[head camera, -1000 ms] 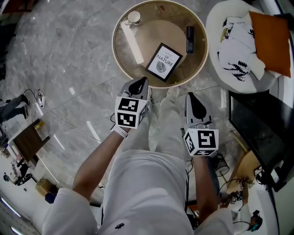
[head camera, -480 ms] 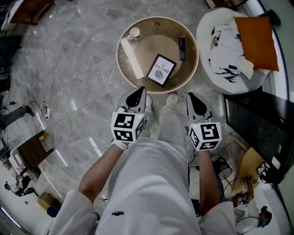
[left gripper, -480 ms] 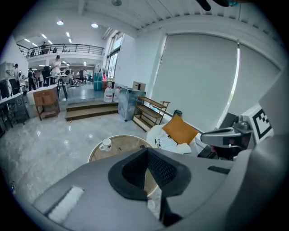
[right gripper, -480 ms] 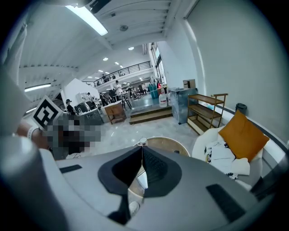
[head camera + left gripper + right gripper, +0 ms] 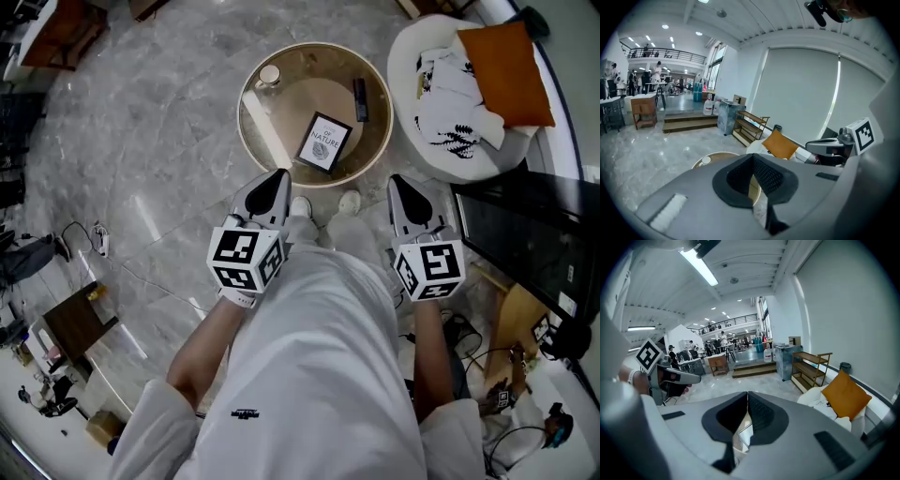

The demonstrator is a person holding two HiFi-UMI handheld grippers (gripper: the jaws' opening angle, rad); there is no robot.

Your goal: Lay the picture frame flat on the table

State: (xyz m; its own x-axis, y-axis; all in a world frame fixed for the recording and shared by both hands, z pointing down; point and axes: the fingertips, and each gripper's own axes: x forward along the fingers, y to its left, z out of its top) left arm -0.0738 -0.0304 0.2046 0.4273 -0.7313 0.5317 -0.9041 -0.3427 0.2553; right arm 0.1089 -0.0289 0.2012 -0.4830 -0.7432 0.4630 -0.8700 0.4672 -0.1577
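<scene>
The black picture frame (image 5: 324, 142), with a white print inside, lies flat on the round glass-topped table (image 5: 249, 131) far below me. Both grippers hang in the air well short of the table, above my legs. My left gripper (image 5: 277, 180) is shut and holds nothing; its closed jaws (image 5: 752, 158) point out over the table. My right gripper (image 5: 402, 184) is likewise shut and empty, and in its own view the right gripper (image 5: 747, 395) shows its pads meeting. Neither gripper touches the frame.
On the table also lie a white jar (image 5: 269, 74), a dark remote (image 5: 360, 97) and a long white strip (image 5: 271, 132). A white armchair (image 5: 409, 58) with an orange cushion (image 5: 506, 62) stands at the right. A dark cabinet (image 5: 527, 246) is nearer on the right.
Both grippers have risen away from the table and spread a little apart. The table and frame look smaller and farther. The frame lies flat as before.
</scene>
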